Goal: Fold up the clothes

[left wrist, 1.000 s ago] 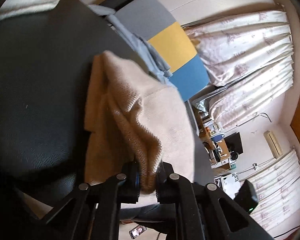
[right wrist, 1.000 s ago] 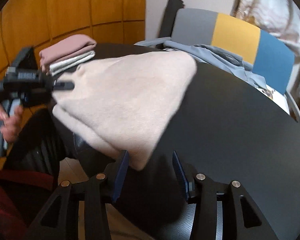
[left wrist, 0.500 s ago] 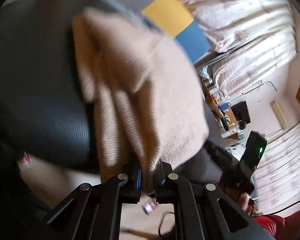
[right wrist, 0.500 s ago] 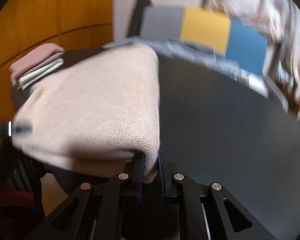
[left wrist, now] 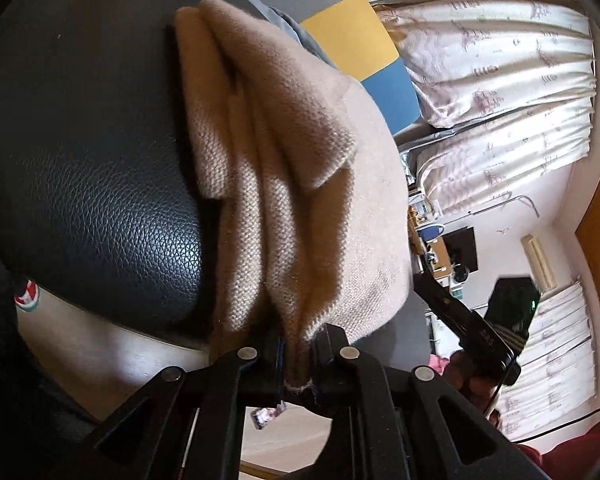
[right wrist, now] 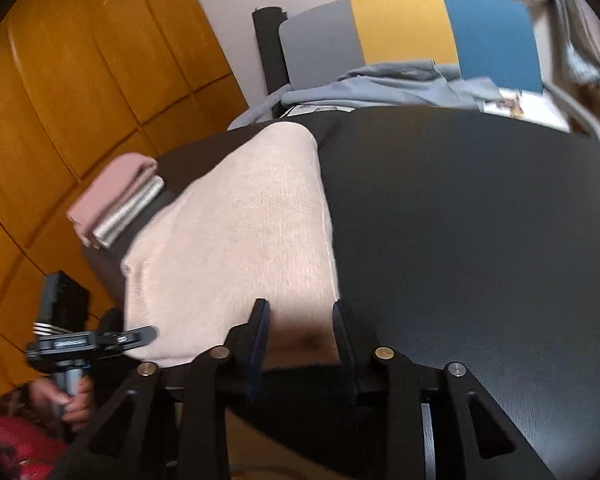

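Left fingers (left wrist: 298, 364) pinch beige sweater (right wrist: 240, 240) on black table (right wrist: 480, 240); right fingers (right wrist: 300, 330) spread.

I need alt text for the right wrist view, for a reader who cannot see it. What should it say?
The open right gripper straddles the near edge of a folded beige knit garment lying on a black table, while the left gripper holds the garment's left corner. Behind are folded pink and white clothes, a crumpled grey-blue garment, and a grey, yellow and blue chair back.
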`<state>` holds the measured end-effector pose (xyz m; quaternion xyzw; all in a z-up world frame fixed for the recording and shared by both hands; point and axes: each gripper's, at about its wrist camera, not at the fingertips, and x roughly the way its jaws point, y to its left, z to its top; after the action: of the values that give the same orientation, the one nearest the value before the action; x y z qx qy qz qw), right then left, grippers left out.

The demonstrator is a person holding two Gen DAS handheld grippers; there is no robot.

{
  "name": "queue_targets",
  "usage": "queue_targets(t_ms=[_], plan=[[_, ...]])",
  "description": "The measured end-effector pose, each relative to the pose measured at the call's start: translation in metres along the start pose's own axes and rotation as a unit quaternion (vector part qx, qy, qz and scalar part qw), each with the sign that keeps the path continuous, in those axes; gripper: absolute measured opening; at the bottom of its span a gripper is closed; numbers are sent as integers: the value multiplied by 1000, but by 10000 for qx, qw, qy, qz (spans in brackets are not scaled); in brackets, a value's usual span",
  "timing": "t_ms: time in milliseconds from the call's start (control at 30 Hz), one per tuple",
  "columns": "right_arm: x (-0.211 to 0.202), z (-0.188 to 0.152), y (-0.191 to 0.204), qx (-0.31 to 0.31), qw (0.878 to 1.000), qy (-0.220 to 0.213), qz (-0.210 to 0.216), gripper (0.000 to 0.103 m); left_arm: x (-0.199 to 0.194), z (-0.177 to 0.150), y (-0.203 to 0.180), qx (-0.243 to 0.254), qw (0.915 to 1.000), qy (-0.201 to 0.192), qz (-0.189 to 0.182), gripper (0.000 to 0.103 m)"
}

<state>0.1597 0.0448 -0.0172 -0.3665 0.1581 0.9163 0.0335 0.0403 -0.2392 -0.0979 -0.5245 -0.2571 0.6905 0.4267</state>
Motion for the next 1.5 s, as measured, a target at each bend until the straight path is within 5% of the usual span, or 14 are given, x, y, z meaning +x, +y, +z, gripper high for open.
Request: queue_targets(t_ms=[33,167,433,767,933,1167,1333,1500], plan=[[9,-2,3,-101,9998,136,-91,40,1,0,-3,72,10000,-12,60,10],[28,-11,19,-899,9904,549,-890,14,2,3,-6,184,9998,-37,119,10],[20,-15,0,-622,9925,717,-770,13,0,2,-6,173,9997,16,145,10],[66,85,49,-1573,9868,-183,-353,35,11,8,-22,204,9989,99,415,11],[119,100,76,-2134,9739,270,-728,37,11,13,-26,581,9967,104,554,11],[97,91,25,-1013,9776,22,-1844,48,30,65,-33,973,9914,-341,804,11],[59,95,-1,-69,9907,-281,-1329,52,19,83,-31,648,9944,-673,498,10],[59,98,48,-701,9957,-281,-542,51,0,76,-13,394,9946,-861,417,10]])
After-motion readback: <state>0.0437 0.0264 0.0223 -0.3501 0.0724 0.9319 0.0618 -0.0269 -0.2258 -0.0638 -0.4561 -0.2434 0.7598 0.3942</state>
